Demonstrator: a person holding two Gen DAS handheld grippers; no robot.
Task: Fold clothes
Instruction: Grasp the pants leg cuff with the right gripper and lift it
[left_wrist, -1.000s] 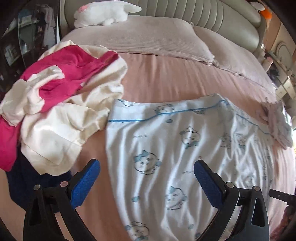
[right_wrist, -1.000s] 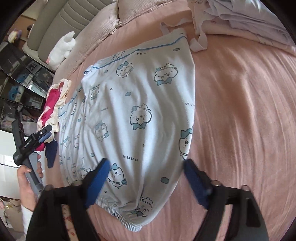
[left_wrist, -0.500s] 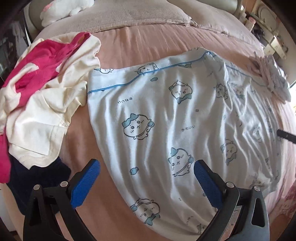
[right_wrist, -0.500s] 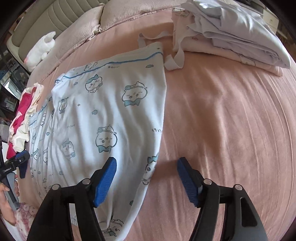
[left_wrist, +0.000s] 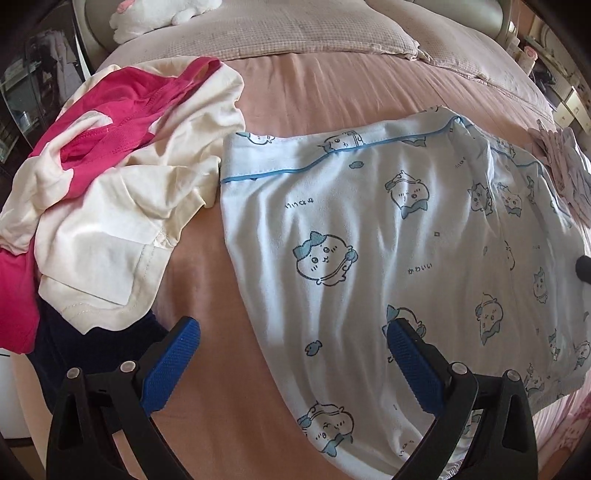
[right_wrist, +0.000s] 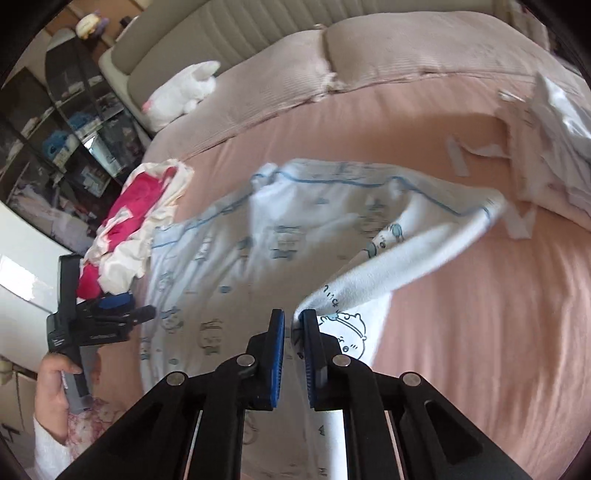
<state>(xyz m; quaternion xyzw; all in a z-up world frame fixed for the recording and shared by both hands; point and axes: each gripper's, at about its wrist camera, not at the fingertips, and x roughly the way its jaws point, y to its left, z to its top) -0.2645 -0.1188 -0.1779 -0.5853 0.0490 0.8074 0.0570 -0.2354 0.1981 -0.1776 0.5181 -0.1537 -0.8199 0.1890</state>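
Pink bedding is covering the bed (left_wrist: 325, 92), with two ribbed pillows (right_wrist: 424, 48) lying along the far edge against a padded headboard and a white plush toy (right_wrist: 181, 94) resting at the far left. A heap of cream and magenta clothes (left_wrist: 110, 173) is sitting on the left side of the bed, its near edge lying over something dark navy. A stack of pale folded garments (right_wrist: 554, 147) is lying at the far right.

Between those two piles, the light blue pajama garment (left_wrist: 388, 258), printed with cartoon faces and piped in blue, is lying spread on the bed. Its right-hand edge is being lifted off the sheet in a blurred fold.

The right gripper (right_wrist: 293, 325) is pinching that raised edge, its blue pads having just been closing, with only a thin gap between them and the cloth caught there. The left gripper (left_wrist: 291, 332) is hanging wide apart over the near left side of the garment, holding nothing; its right finger is over the printed cloth and its left finger over bare sheet beside the navy item. A hand (right_wrist: 59, 376) is gripping its handle at the near left.
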